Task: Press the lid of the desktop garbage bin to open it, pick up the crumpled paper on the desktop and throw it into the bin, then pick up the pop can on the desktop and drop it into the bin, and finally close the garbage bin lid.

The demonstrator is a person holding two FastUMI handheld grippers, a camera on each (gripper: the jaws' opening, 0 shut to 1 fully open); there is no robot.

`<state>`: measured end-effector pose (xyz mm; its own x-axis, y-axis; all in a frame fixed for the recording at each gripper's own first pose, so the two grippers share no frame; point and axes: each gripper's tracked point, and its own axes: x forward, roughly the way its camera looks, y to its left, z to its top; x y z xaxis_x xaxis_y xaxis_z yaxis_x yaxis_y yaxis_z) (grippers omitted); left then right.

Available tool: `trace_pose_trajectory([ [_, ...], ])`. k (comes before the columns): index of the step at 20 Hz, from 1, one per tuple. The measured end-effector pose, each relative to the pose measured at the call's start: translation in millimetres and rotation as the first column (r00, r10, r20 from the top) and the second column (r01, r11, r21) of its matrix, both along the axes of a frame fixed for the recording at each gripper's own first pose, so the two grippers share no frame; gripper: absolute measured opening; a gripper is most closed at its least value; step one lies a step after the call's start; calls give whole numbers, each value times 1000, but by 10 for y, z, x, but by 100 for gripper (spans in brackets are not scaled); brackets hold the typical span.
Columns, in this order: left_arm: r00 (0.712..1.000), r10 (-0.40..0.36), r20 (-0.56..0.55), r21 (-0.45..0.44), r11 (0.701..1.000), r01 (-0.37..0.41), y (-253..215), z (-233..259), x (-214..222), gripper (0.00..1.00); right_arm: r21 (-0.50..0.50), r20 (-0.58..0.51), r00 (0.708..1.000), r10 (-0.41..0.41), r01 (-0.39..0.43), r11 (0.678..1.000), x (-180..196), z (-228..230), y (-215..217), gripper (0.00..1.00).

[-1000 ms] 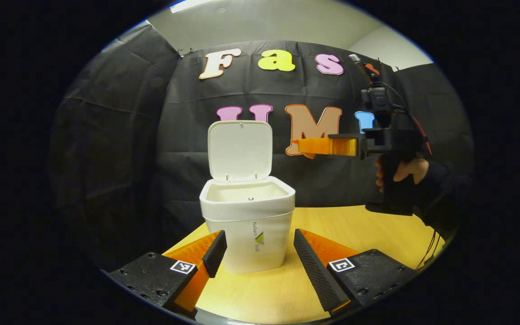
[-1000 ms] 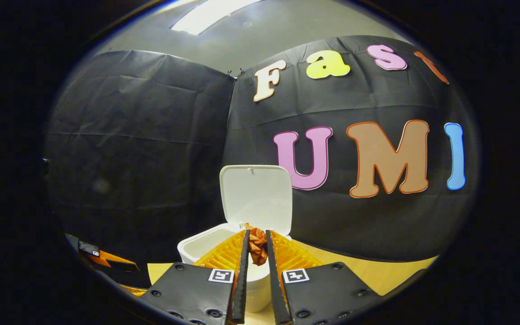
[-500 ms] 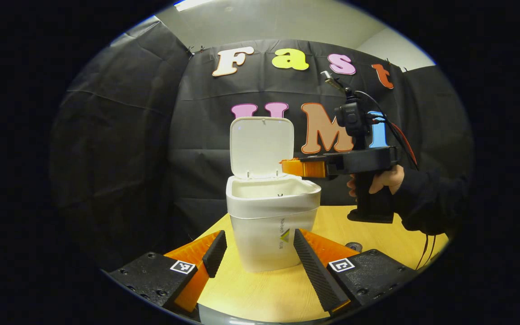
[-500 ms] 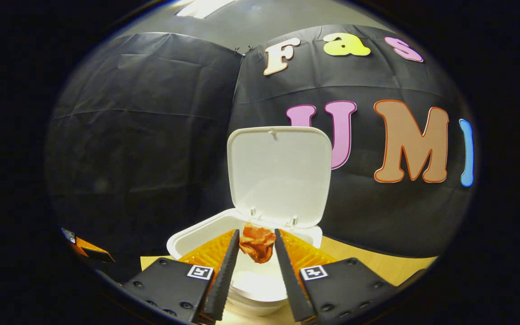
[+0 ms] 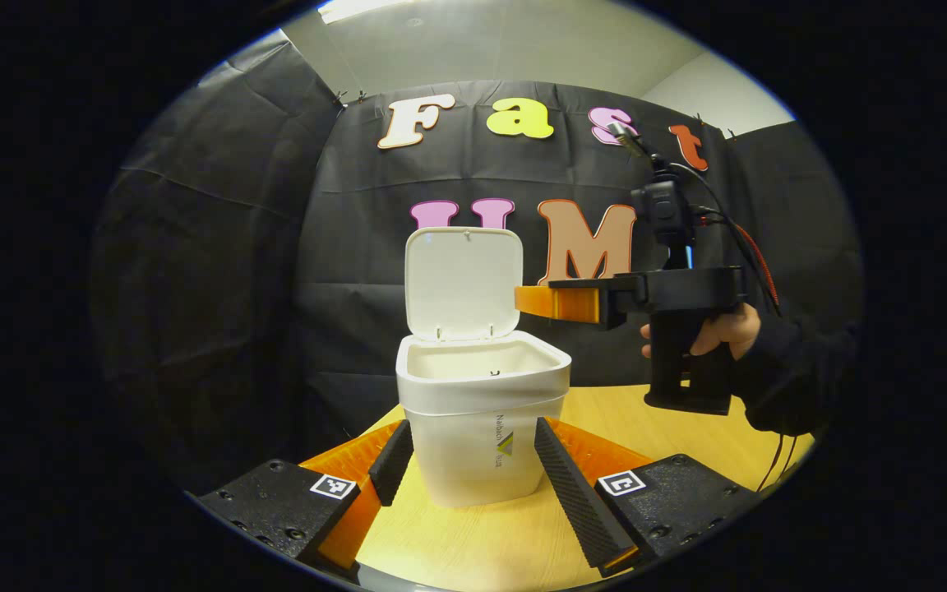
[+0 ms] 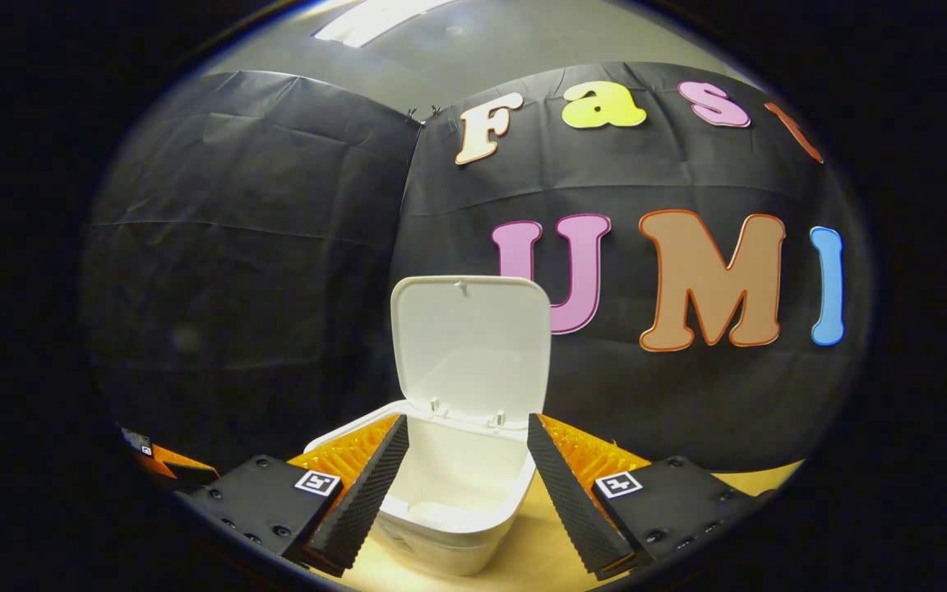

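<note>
two grippers: both with fingers spread wide, nothing between them
bin [image 5: 478, 427]: white, upright on the table [image 5: 482, 543], centre of the left gripper view, sitting between the left gripper [image 5: 473, 469] fingers, contact can't be told
lid [image 5: 464, 284]: up, standing open at 12 o'clock above the rim
right gripper [image 5: 535, 301]: held level at 3 o'clock of the lid, tip above the bin's right rim
hand [image 5: 716, 333]: dark sleeve, wrapped on that gripper's handle
right gripper view: right gripper [image 6: 461, 469] looks down into the bin [image 6: 449, 526], lid [image 6: 472, 345] at 12 o'clock
paper: can't be made out inside the bin
can: not spotted
</note>
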<state>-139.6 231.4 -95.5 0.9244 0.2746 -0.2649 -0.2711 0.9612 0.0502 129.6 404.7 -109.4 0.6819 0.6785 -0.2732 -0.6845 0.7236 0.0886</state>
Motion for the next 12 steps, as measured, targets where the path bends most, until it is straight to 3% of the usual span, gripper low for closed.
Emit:
trace_pose_trajectory([
  [5,998,-60,30,-30,998,61,-301,29,246,94,26,72,988,-136,134,991,-40,282,-840,96],
  [6,996,-77,36,-37,996,78,-393,27,307,91,29,85,982,-168,166,986,-42,318,-1019,100],
  [7,995,-94,41,-43,994,96,-478,22,364,91,33,96,975,-202,200,979,-43,349,-1211,96],
  [9,990,-132,53,-52,989,135,-662,14,486,91,43,105,957,-270,267,963,-51,405,-1608,100],
  [11,984,-171,58,-64,983,175,-863,-3,619,91,46,98,939,-329,326,944,-96,399,-1966,96],
  [12,980,-191,60,-73,978,195,-966,-29,682,91,42,96,928,-360,357,933,-109,388,-2156,100],
])
